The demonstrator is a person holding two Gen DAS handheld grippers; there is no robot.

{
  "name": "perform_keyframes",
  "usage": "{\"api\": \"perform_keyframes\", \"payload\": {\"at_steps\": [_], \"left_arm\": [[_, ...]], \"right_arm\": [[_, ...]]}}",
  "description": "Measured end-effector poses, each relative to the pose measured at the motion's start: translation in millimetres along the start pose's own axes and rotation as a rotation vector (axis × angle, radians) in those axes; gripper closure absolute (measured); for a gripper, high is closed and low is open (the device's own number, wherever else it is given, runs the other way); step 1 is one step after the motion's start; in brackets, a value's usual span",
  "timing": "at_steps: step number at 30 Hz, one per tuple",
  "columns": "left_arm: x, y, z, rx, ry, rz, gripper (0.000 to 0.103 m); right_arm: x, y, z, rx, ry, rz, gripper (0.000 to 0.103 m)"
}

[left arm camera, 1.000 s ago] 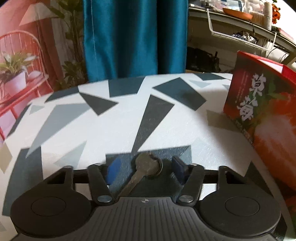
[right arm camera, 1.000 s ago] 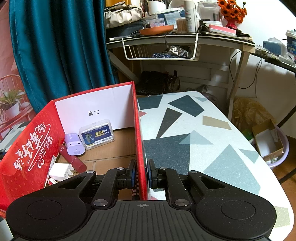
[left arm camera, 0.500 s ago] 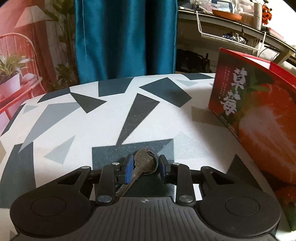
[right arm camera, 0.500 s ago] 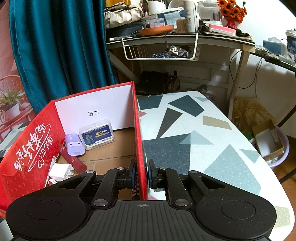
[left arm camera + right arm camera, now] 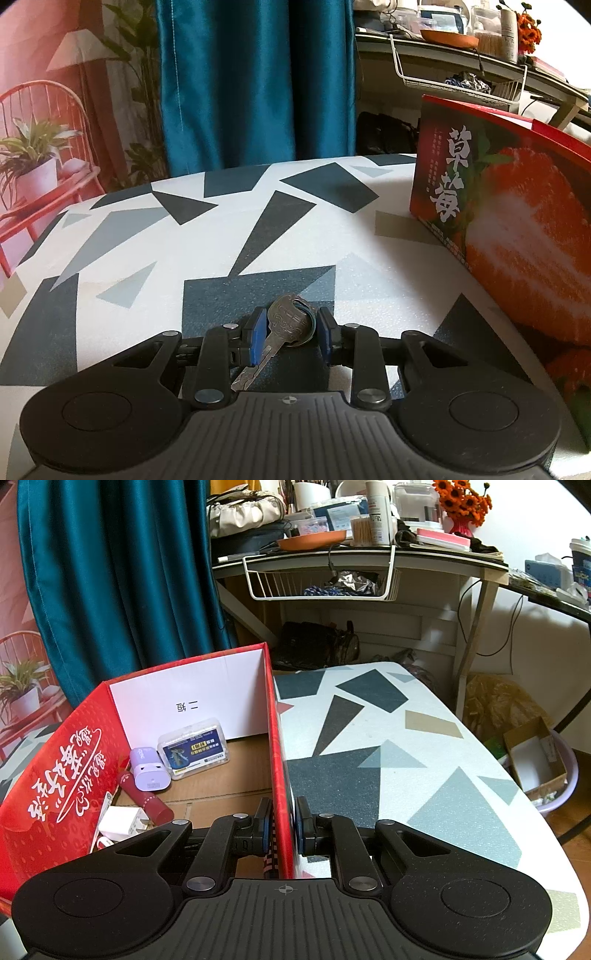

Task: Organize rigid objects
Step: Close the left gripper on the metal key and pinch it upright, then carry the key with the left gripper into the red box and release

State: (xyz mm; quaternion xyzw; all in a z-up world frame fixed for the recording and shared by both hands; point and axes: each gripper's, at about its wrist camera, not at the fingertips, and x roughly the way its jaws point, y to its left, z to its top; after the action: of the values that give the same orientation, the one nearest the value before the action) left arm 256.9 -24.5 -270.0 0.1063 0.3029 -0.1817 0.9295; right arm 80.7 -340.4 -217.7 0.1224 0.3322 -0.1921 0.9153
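The red box (image 5: 517, 229), right of the left tool and beyond it, bears large white characters "草莓" on its outer side. The white inner wall (image 5: 192, 705) ahead of the right tool shows "二短" upside down. The small print on the clear plastic case (image 5: 194, 751) is too small to read.

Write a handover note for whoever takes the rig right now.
Left hand-held gripper: jaws have just been closing on the key on the table; pads at its head, grip looks set.
Right hand-held gripper: shut on the box wall, steadying it.
Done: plug, plastic case, red tube and white charger lie in the box.
Left: lift the key, drop it in the box.
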Motion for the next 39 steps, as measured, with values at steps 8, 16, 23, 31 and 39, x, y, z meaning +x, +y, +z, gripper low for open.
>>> {"api": "perform_keyframes", "payload": {"at_steps": [8, 16, 23, 31, 39], "left_arm": [[1.5, 1.7, -1.3, -0.023, -0.006, -0.012, 0.071], [-0.7, -0.8, -0.7, -0.003, -0.007, -0.008, 0.074], [-5.6, -1.9, 3.3, 0.001, -0.016, -0.020, 0.079], [-11.2, -8.1, -1.2, 0.023, -0.023, -0.023, 0.079], [-17.5, -16.2, -2.2, 0.056, -0.024, -0.053, 0.097]], "right_arm": [[0.1, 0.2, 0.0, 0.000, 0.000, 0.000, 0.091], [0.0, -0.1, 0.0, 0.000, 0.001, 0.001, 0.090], [1.0, -0.3, 1.4, 0.002, 0.003, 0.000, 0.090], [0.7, -0.4, 1.1, 0.002, 0.002, 0.001, 0.090], [0.2, -0.7, 1.0, 0.004, 0.003, 0.001, 0.090]]}}
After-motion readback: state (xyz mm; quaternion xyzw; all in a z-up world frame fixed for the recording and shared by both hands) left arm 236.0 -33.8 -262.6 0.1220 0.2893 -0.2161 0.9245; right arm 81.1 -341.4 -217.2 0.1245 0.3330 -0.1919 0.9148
